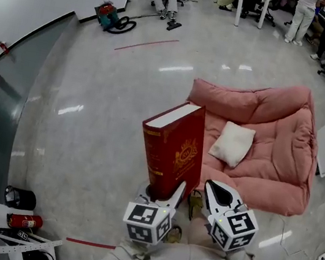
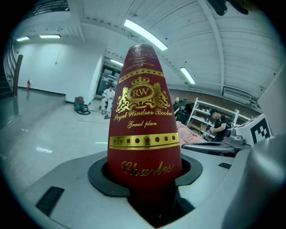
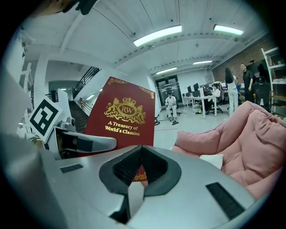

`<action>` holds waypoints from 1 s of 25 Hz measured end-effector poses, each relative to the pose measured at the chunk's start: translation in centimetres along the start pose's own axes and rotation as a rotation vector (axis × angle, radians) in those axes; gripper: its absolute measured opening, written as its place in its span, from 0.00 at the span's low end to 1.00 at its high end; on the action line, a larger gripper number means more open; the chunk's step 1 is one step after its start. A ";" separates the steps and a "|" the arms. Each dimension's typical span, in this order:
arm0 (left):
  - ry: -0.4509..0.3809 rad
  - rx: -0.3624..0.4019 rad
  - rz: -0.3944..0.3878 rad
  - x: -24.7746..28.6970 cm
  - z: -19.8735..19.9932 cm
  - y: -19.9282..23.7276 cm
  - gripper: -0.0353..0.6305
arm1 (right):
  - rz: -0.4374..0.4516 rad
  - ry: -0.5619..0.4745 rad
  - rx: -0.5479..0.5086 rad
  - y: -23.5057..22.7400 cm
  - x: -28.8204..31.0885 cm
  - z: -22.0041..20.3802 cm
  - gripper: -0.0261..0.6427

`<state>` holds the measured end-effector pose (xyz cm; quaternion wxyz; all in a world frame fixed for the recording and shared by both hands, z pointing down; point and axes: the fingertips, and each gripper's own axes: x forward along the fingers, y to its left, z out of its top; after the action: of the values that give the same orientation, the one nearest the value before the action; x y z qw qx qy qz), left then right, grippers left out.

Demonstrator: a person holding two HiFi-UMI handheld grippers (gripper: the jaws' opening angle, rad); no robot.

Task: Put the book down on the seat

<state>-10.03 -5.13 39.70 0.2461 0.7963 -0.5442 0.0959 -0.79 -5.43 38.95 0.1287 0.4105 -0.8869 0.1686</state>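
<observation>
Bare pink seat (image 1: 275,168) right of the white pillow (image 1: 232,143), upright book (image 1: 176,150) before its left edge

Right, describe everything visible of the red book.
Thick closed hardback book, dark red woven-looking cover, white page block showing on top. Gold RW crest and "A Treasury of World's Classics" on the front; gold bands and script on the spine. It stands upright in the air, its lower end clamped in the left gripper, nothing else touching it, near the pink seat, not on it.
</observation>
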 end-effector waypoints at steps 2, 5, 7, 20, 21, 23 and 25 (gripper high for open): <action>0.011 -0.006 0.001 1.2 0.1 0.3 0.43 | 0.000 0.017 -0.004 -0.9 1.0 0.0 0.05; 0.027 -0.016 0.003 2.9 0.3 0.6 0.43 | 0.004 0.045 0.004 -2.3 2.5 0.0 0.05; 0.039 -0.015 0.007 4.1 0.4 0.9 0.43 | 0.008 0.070 0.012 -3.1 3.7 -0.1 0.05; 0.137 -0.030 0.033 11.4 -1.3 4.0 0.43 | -0.039 0.170 0.054 -8.8 9.4 -2.0 0.05; 0.146 -0.032 0.033 12.3 -1.4 4.2 0.43 | -0.043 0.175 0.061 -9.5 9.8 -2.1 0.05; 0.163 -0.035 0.036 13.9 -1.8 4.6 0.43 | -0.050 0.184 0.074 -10.7 10.6 -2.3 0.05; 0.179 -0.039 0.039 15.3 -2.4 4.9 0.43 | -0.058 0.196 0.081 -11.8 11.2 -2.7 0.05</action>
<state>-8.30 -17.92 49.62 0.3072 0.7690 -0.5371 0.1609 1.49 -19.22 47.79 0.2028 0.4224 -0.8503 0.2397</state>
